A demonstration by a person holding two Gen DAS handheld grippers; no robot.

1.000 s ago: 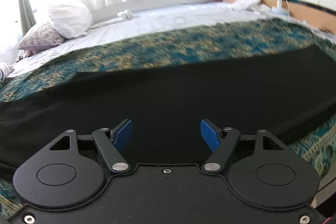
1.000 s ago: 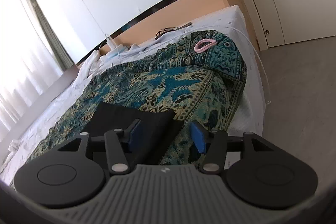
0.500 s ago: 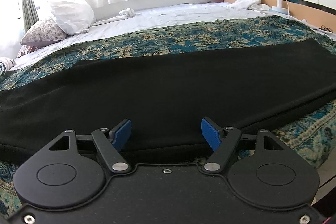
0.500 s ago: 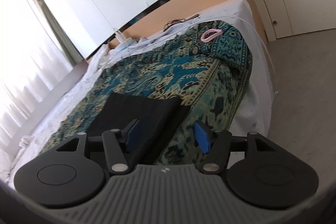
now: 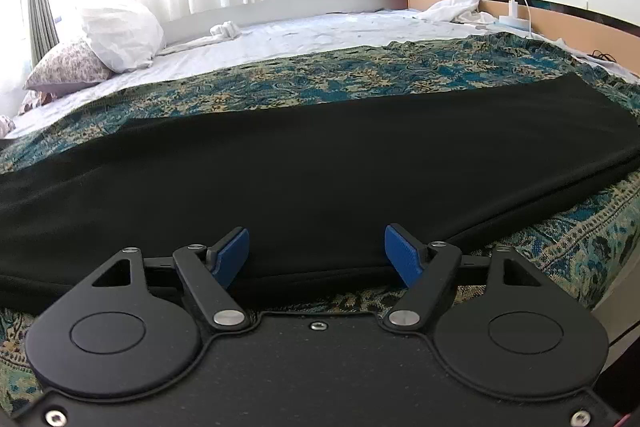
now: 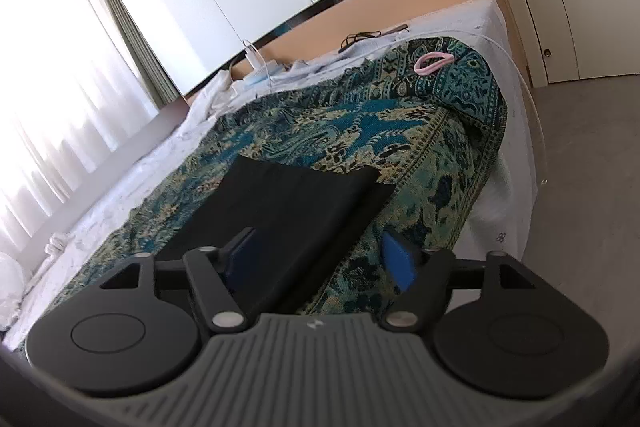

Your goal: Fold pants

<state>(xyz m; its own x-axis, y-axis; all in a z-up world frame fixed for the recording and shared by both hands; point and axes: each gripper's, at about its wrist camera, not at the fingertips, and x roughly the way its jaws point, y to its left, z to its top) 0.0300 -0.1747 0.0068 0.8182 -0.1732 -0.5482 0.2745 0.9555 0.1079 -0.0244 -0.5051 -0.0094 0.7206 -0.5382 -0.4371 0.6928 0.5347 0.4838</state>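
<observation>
Since a second ago my left gripper [image 5: 317,254] has crept toward the near edge of the bed, so the long black fabric pants [image 5: 320,167] fill more of its view and sit sharper than in the blurred earlier frame. My right gripper [image 6: 320,259] has barely shifted, though its view is tilted slightly differently and its jaws have just been opening wider; the cuff end of the pants [image 6: 288,195] lies partly between them, unpinched.

Both grippers stand wide apart and hold nothing: the blue pads [image 5: 232,255] on the left hover just above the near fold edge of the cloth without pressing it.

What matters for the coming move: the pants lie flat on the teal paisley bedspread [image 5: 360,75] with their long axis running along the near edge of the bed, crosswise to the left gripper and straight ahead of the right one. The left sits mid-length, the right at one end (the leg-hem end, I judge, since two layers step apart there). Folding end to end, I would judge the right gripper better placed to lift that end and carry it along the length.
</observation>
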